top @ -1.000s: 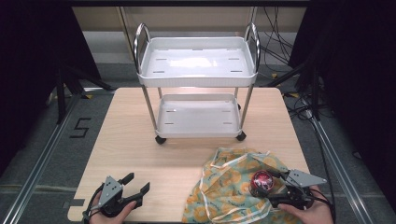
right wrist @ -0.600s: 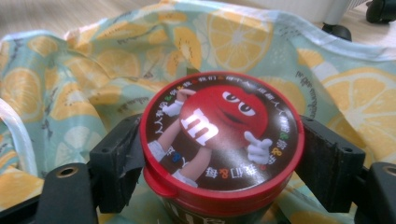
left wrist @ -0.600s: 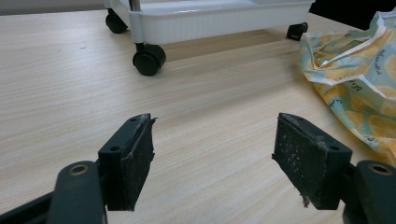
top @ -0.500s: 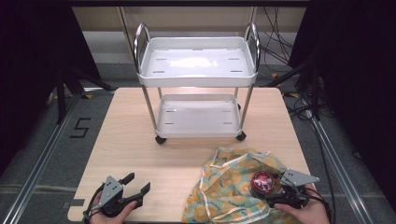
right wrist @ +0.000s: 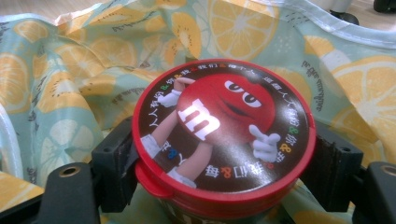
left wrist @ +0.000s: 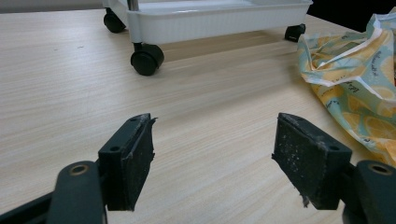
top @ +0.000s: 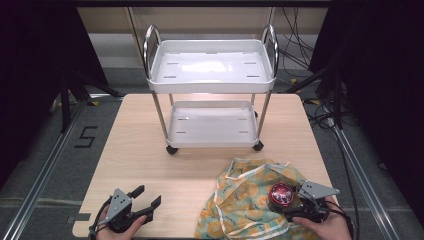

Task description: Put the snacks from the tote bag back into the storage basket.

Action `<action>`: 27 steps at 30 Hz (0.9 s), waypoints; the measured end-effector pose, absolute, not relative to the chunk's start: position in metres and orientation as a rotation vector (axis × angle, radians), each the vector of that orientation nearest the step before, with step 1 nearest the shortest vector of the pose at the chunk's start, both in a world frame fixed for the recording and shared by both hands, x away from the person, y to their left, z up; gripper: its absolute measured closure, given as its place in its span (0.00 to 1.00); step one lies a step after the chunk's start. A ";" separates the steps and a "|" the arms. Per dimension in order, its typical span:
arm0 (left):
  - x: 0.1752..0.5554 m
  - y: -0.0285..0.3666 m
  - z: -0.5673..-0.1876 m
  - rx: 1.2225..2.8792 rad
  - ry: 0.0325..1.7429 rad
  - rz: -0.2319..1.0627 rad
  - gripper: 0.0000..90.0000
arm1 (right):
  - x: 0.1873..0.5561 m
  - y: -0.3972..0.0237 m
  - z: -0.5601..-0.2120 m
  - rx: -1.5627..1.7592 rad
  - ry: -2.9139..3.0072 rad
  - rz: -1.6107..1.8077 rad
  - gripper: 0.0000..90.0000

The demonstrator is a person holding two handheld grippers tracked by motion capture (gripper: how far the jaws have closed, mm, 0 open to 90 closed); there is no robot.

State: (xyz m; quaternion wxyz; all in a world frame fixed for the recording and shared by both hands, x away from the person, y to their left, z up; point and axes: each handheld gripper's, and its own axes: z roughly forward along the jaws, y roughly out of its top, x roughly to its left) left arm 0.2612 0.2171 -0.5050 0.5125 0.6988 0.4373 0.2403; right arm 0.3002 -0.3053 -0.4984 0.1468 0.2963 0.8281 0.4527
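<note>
My right gripper (top: 286,204) is shut on a round red-lidded candy tub (top: 281,194) over the lemon-print cloth (top: 245,200) at the table's front right. In the right gripper view both jaws press the sides of the candy tub (right wrist: 223,135), whose lid shows a red cartoon figure, with the cloth (right wrist: 84,60) behind it. My left gripper (top: 145,200) rests at the front left, open and holding nothing. In the left gripper view its pads (left wrist: 128,158) stand wide apart over bare wood, with the cloth (left wrist: 359,79) at the right.
A white two-tier cart (top: 212,80) on castors stands at the middle back of the wooden table (top: 150,160). One cart wheel (left wrist: 146,59) sits ahead of the left gripper. Cables lie on the floor at the right.
The right gripper with the candy tub has shifted slightly toward the front edge. The left gripper has not moved.
</note>
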 end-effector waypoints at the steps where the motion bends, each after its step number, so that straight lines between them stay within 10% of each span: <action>1: 0.261 0.218 -0.505 1.691 1.048 0.582 0.31 | 0.300 -0.305 -0.498 0.853 2.383 1.302 0.28; 27: 0.260 0.218 -0.503 1.679 1.052 0.600 0.31 | 0.300 -0.303 -0.492 0.810 2.338 1.300 0.29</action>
